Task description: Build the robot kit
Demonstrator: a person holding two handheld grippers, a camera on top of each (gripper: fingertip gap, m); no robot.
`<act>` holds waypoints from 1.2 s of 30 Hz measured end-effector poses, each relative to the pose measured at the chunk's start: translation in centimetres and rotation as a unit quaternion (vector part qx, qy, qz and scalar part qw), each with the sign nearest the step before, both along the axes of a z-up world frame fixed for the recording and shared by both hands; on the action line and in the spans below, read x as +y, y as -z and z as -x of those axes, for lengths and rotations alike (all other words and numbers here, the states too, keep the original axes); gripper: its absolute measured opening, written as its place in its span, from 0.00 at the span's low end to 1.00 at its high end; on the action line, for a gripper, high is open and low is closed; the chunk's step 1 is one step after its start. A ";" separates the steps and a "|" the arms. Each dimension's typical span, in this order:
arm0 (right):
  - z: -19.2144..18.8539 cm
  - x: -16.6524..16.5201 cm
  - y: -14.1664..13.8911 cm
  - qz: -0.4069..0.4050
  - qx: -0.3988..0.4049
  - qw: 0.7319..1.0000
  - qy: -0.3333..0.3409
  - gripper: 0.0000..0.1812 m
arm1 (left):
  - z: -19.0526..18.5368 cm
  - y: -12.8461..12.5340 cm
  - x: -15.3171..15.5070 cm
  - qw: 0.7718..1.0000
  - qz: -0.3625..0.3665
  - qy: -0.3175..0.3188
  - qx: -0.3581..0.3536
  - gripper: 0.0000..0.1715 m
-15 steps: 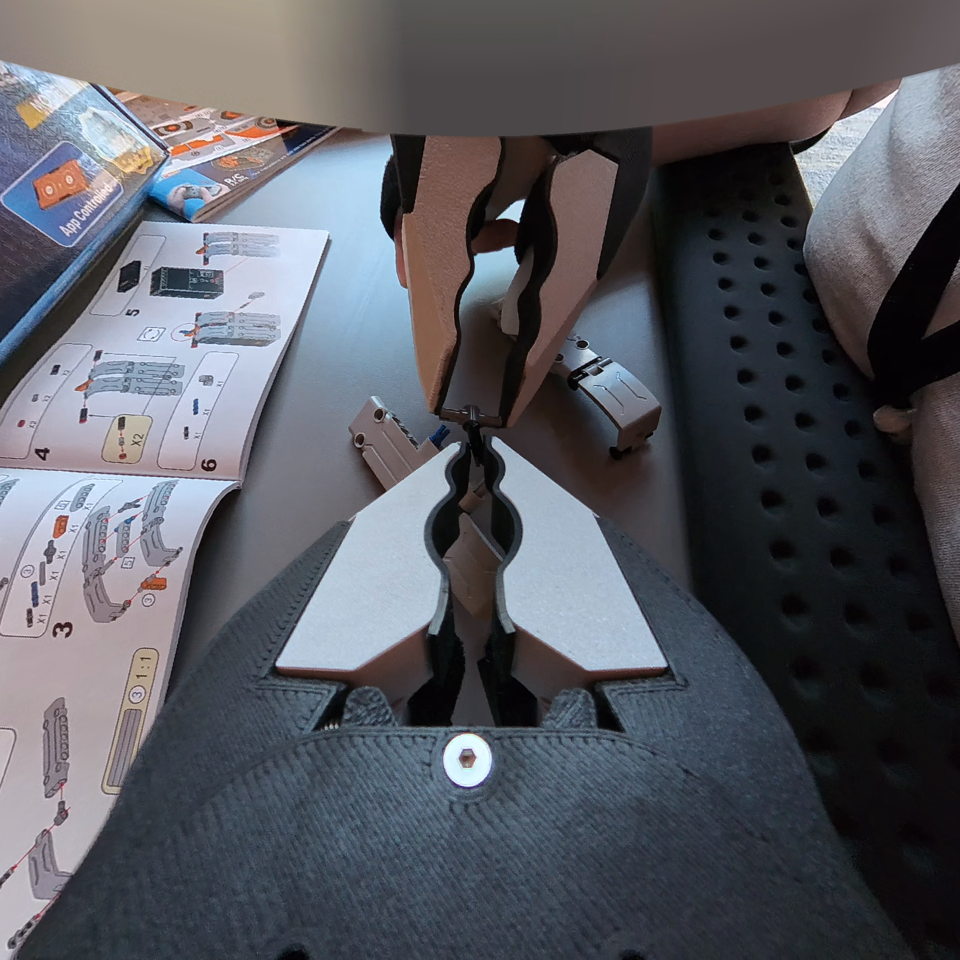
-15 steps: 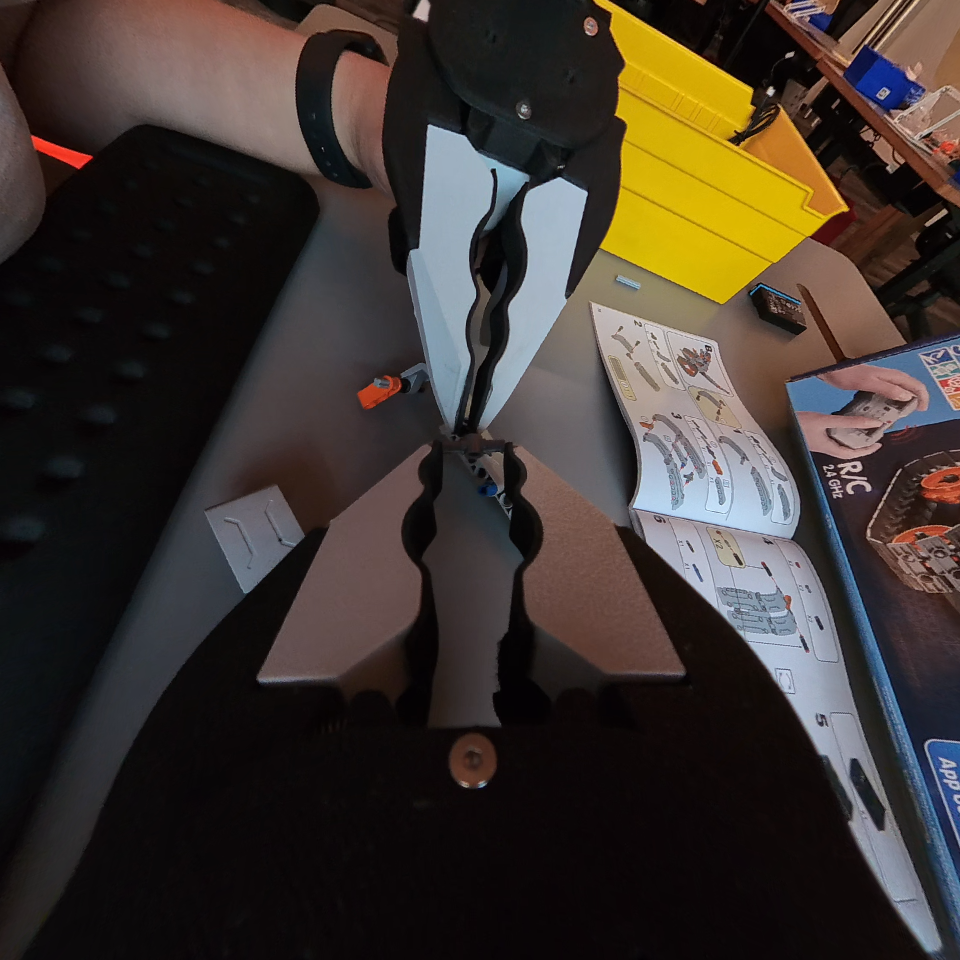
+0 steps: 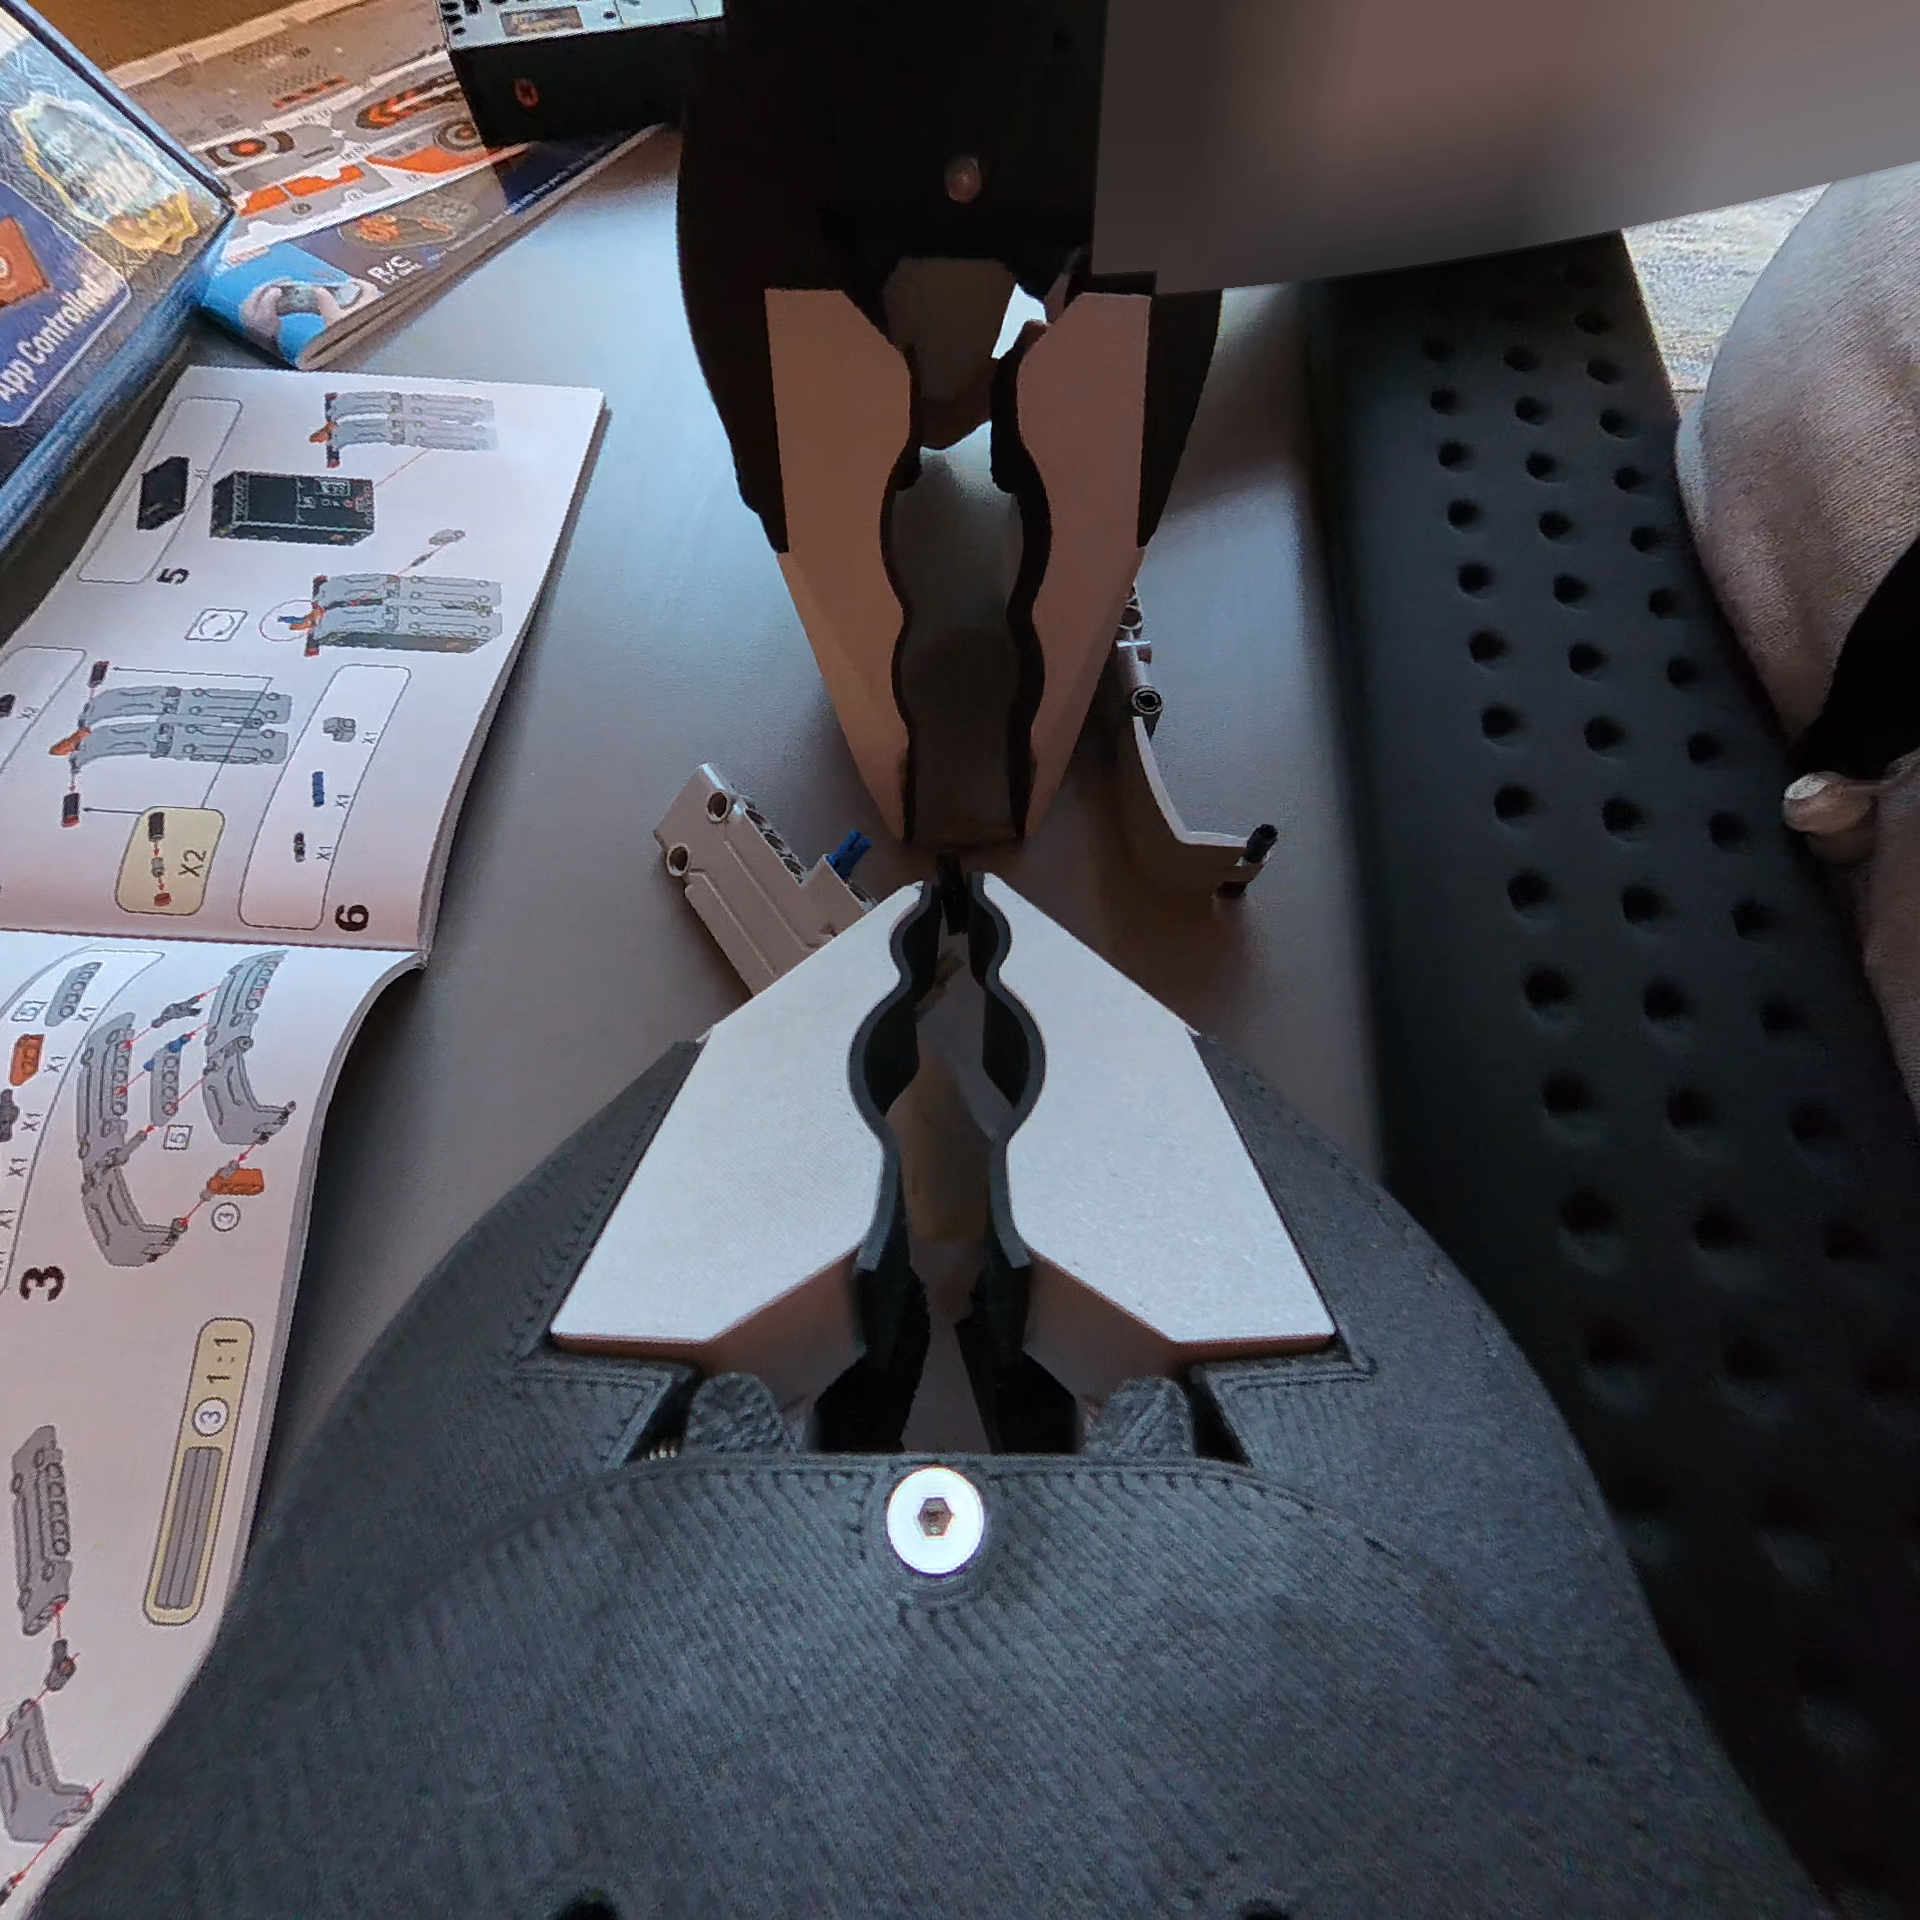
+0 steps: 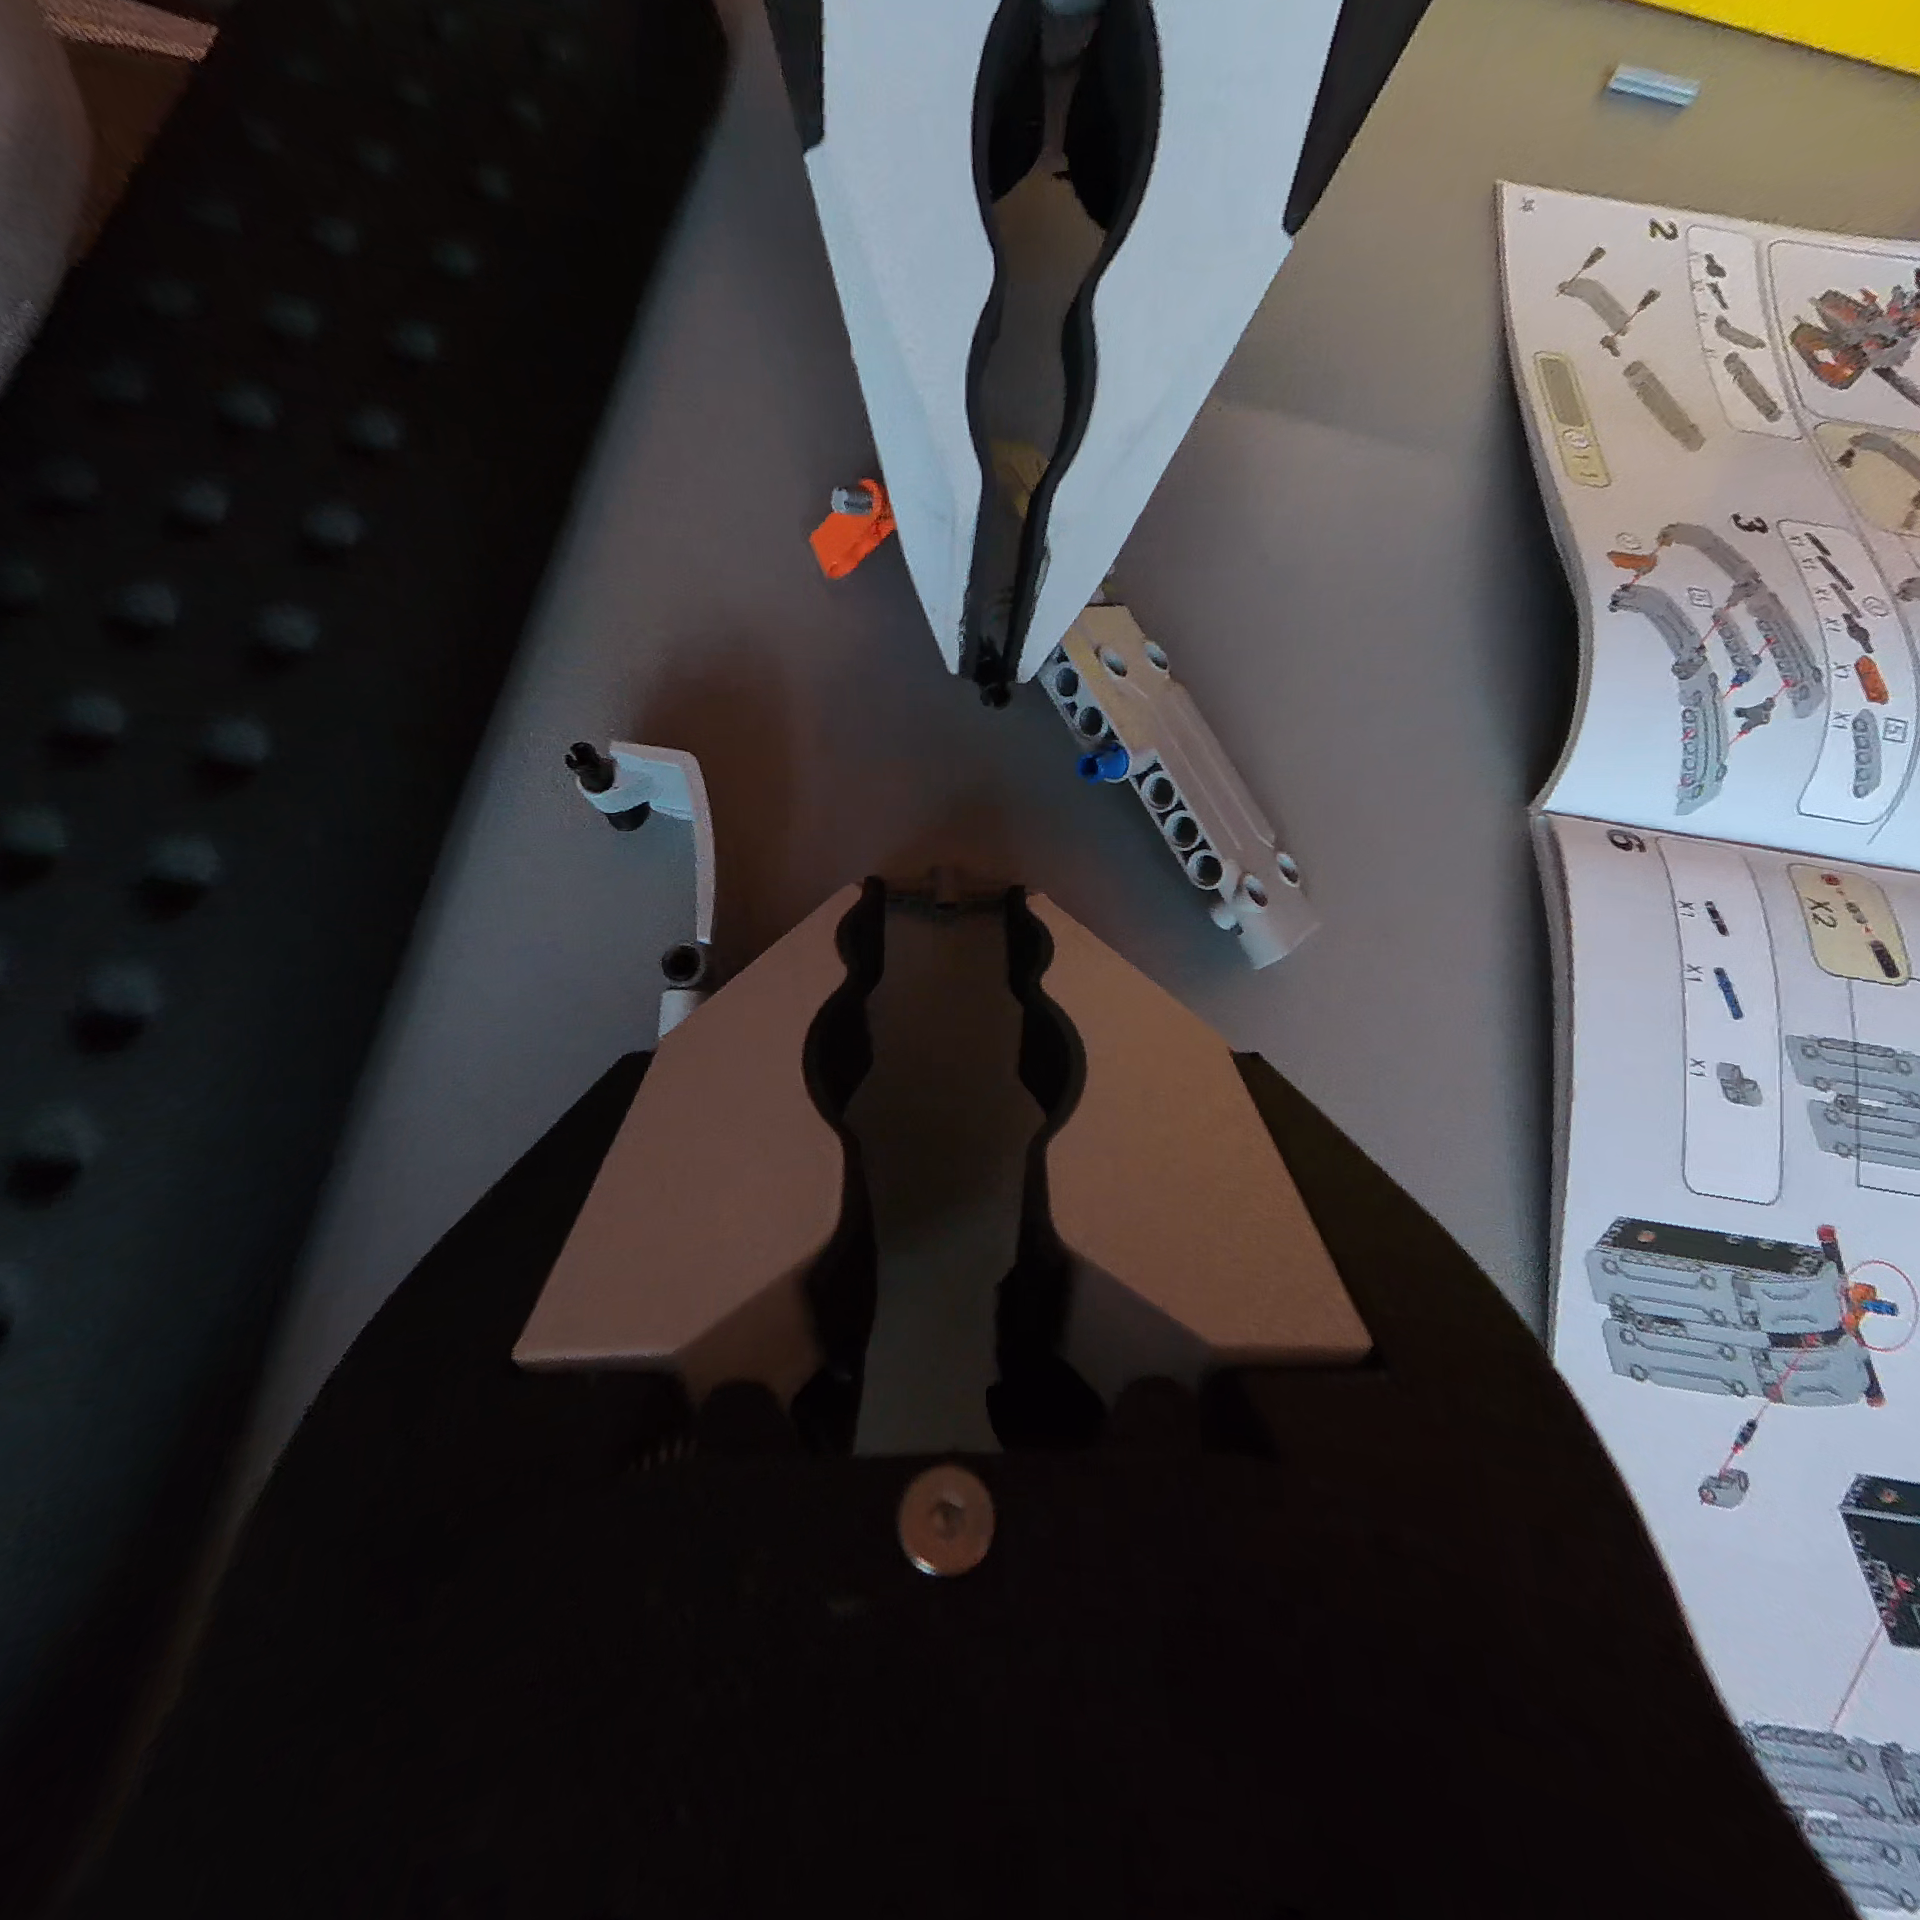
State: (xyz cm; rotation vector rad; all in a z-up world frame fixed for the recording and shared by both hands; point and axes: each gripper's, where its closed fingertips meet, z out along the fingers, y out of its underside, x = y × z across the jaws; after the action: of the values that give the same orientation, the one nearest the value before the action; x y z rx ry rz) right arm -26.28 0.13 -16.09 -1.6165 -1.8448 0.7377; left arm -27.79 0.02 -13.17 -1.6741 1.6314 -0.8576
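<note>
My left gripper [image 3: 948, 896] is shut on a small black pin [image 3: 948, 875] that sticks out of its tips. My right gripper [image 4: 943, 900] is shut on a thin dark grey connector [image 4: 940, 906] that spans its tips. The two grippers face each other tip to tip above the dark table [image 3: 644, 623]. The right gripper [image 3: 961, 828] hangs just beyond the pin in the left wrist view. In the right wrist view the left gripper [image 4: 994, 675] and its pin [image 4: 995, 694] stand a short gap away. A grey holed beam [image 4: 1174, 790] with a blue pin [image 4: 1101, 767] lies below.
A curved grey piece [image 4: 675, 821] and an orange piece [image 4: 852, 528] lie on the table. An open instruction booklet [image 3: 260, 727] and a blue box [image 3: 73, 260] sit on one side. A black perforated mat [image 3: 1610, 831] is on the other. A yellow bin [image 4: 1818, 21] is beyond. The tips of one gripper are about 4 centimeters away from the tips of the other.
The tips met half a second ago; now a small gap shows between them in the right wrist view. Both grippers have tilted more steeply down and keep their pieces.
</note>
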 end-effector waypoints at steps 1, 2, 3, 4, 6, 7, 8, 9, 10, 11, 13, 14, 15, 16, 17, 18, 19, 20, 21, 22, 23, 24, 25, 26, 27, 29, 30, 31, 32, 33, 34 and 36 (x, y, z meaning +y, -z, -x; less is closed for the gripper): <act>0.0 0.0 0.0 0.002 0.000 1.000 0.000 0.13 | -0.1 -0.1 0.0 1.000 0.000 0.001 -0.004 0.02; -0.1 0.0 0.0 0.004 0.000 1.000 0.000 0.13 | -0.1 -0.3 -0.1 1.000 0.002 0.001 -0.010 0.02; -0.1 0.0 0.0 0.006 0.000 1.000 0.000 0.13 | -0.2 -0.5 -0.1 1.000 0.006 0.002 -0.016 0.02; -0.1 0.0 0.0 0.009 0.000 1.000 -0.001 0.13 | -0.2 -0.7 -0.1 1.000 0.013 0.001 -0.020 0.02; -0.1 0.0 0.0 0.011 0.001 1.000 -0.004 0.13 | -0.1 -0.7 -0.1 0.999 0.029 -0.002 -0.021 0.02; -0.1 0.0 0.0 0.009 0.002 1.000 -0.008 0.13 | -0.1 -0.7 -0.1 0.999 0.038 -0.005 -0.022 0.02; -0.1 0.0 0.0 0.007 0.005 1.000 -0.013 0.13 | -0.1 -0.9 -0.2 0.998 0.049 -0.007 -0.025 0.02; -0.1 -0.1 0.0 0.007 0.007 1.000 -0.017 0.13 | -0.2 -1.2 -0.3 0.997 0.064 -0.009 -0.030 0.02; -0.2 -0.2 0.0 0.013 0.008 1.000 -0.022 0.13 | -0.3 -1.6 -0.5 0.996 0.078 -0.012 -0.034 0.02; -0.2 -0.3 0.0 0.018 0.009 1.000 -0.024 0.13 | -0.4 -2.0 -0.8 0.995 0.090 -0.017 -0.036 0.02; -0.4 -0.1 -0.1 0.015 0.010 1.000 -0.020 0.15 | -0.2 -2.5 -0.7 0.995 0.089 -0.043 -0.024 0.02; -0.6 0.1 -0.1 0.009 0.006 1.000 -0.014 0.16 | 0.1 -2.6 -0.6 0.995 0.079 -0.060 -0.015 0.02; -0.9 0.4 -0.1 0.000 -0.001 1.000 -0.005 0.17 | 0.4 -2.7 -0.6 0.995 0.073 -0.074 -0.008 0.02; -1.2 0.8 -0.3 -0.010 -0.006 1.000 0.008 0.17 | 0.6 -3.0 -0.7 0.993 0.072 -0.089 -0.008 0.02; -1.4 1.0 -0.5 -0.013 -0.007 1.000 0.018 0.17 | 0.8 -3.2 -0.9 0.992 0.075 -0.104 -0.012 0.02; -1.5 1.1 -0.8 -0.010 -0.008 0.999 0.034 0.17 | 0.9 -3.4 -1.2 0.990 0.081 -0.117 -0.017 0.02; -1.5 1.2 -1.0 -0.001 -0.011 0.998 0.054 0.17 | 1.1 -3.6 -1.6 0.988 0.085 -0.130 -0.021 0.02; -1.5 1.2 -1.2 0.012 -0.013 0.997 0.075 0.16 | 1.3 -3.6 -1.9 0.985 0.088 -0.144 -0.024 0.02; -1.5 1.2 -1.2 0.027 -0.019 0.995 0.097 0.16 | 1.5 -3.6 -2.2 0.983 0.091 -0.157 -0.025 0.02; -1.4 0.9 -1.1 0.043 -0.024 0.993 0.111 0.16 | 1.7 -3.5 -2.5 0.981 0.096 -0.168 -0.024 0.02; -1.4 0.5 -1.1 0.054 -0.023 0.991 0.117 0.16 | 1.9 -3.4 -2.9 0.979 0.100 -0.178 -0.024 0.02; -1.3 0.1 -1.0 0.060 -0.022 0.991 0.120 0.16 | 2.1 -3.5 -3.2 0.977 0.105 -0.186 -0.025 0.02; -1.2 -0.1 -0.9 0.064 -0.020 0.990 0.122 0.16 | 2.2 -3.5 -3.4 0.975 0.111 -0.193 -0.029 0.02; -1.1 -0.1 -0.9 0.064 -0.019 0.989 0.128 0.16 | 2.3 -3.6 -3.6 0.972 0.119 -0.200 -0.035 0.02; -1.1 0.1 -0.8 0.064 -0.018 0.989 0.133 0.15 | 2.2 -3.8 -3.7 0.969 0.128 -0.206 -0.044 0.02; -0.7 -0.1 -0.7 0.071 -0.017 0.989 0.127 0.14 | 1.9 -4.0 -3.8 0.965 0.141 -0.214 -0.060 0.02; -0.4 -0.1 -0.7 0.073 -0.014 0.990 0.123 0.14 | 1.7 -4.0 -3.9 0.964 0.145 -0.214 -0.063 0.02; -0.3 -0.1 -0.8 0.071 -0.010 0.990 0.119 0.14 | 1.5 -3.8 -3.9 0.964 0.144 -0.214 -0.062 0.02; -0.2 -0.1 -0.9 0.065 -0.006 0.991 0.115 0.15 | 1.3 -3.6 -3.9 0.965 0.139 -0.215 -0.056 0.02; -0.2 0.0 -1.0 0.057 -0.001 0.992 0.112 0.15 | 1.3 -3.2 -3.8 0.966 0.135 -0.216 -0.048 0.02; -0.2 0.1 -1.1 0.050 0.004 0.993 0.108 0.15 | 1.2 -2.9 -3.9 0.967 0.132 -0.216 -0.040 0.02; -0.2 0.2 -1.3 0.038 0.015 0.995 0.094 0.15 | 1.1 -2.4 -3.8 0.967 0.128 -0.218 -0.027 0.02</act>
State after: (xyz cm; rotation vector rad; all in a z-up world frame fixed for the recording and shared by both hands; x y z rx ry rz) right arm -26.13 0.28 -14.76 -1.7879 -1.6345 0.7524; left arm -28.88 -3.77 -10.77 -2.0625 1.0835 -0.9014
